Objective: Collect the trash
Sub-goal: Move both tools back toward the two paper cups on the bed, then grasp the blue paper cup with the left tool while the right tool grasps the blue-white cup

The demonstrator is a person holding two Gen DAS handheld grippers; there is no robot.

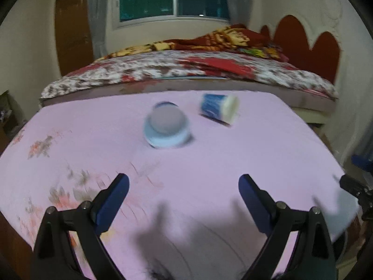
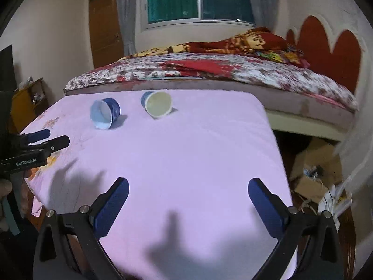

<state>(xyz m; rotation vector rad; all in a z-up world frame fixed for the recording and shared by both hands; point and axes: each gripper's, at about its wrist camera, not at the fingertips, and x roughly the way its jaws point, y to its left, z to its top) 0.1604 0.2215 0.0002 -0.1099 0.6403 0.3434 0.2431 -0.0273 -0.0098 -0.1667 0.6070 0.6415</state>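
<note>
Lying on their sides toward the far end of a pink cloth (image 2: 186,154) are two small blue paper cups, near each other but apart: the left cup (image 2: 105,114) has a white inside, the right cup (image 2: 158,104) a cream inside, both mouths facing the right wrist camera. From the left wrist view the left cup (image 1: 166,126) looks blurred and the right cup (image 1: 219,108) lies with its mouth pointing right. Left gripper (image 1: 184,182) hovers over the near part of the cloth, jaws spread wide, nothing between them; it also shows at the left edge of the right wrist view (image 2: 47,137). Right gripper (image 2: 187,186) is likewise spread wide and empty, low over the cloth, well short of the cups. Nothing sits between either gripper and the cups. Cloth has a faded flower print (image 1: 39,145) along its left side and gripper shadows near the front. Behind the table is a bed (image 2: 209,70) with a red-and-white flowered cover and a rumpled red-yellow blanket (image 2: 254,40), a red scalloped headboard (image 2: 331,46), a window (image 2: 200,0) with curtains, and a brown door (image 2: 105,25). Cardboard boxes (image 2: 314,170) and clutter sit on the floor at right. White lettering on the left gripper body reads "GenRobot.AI" (image 2: 26,162).
</note>
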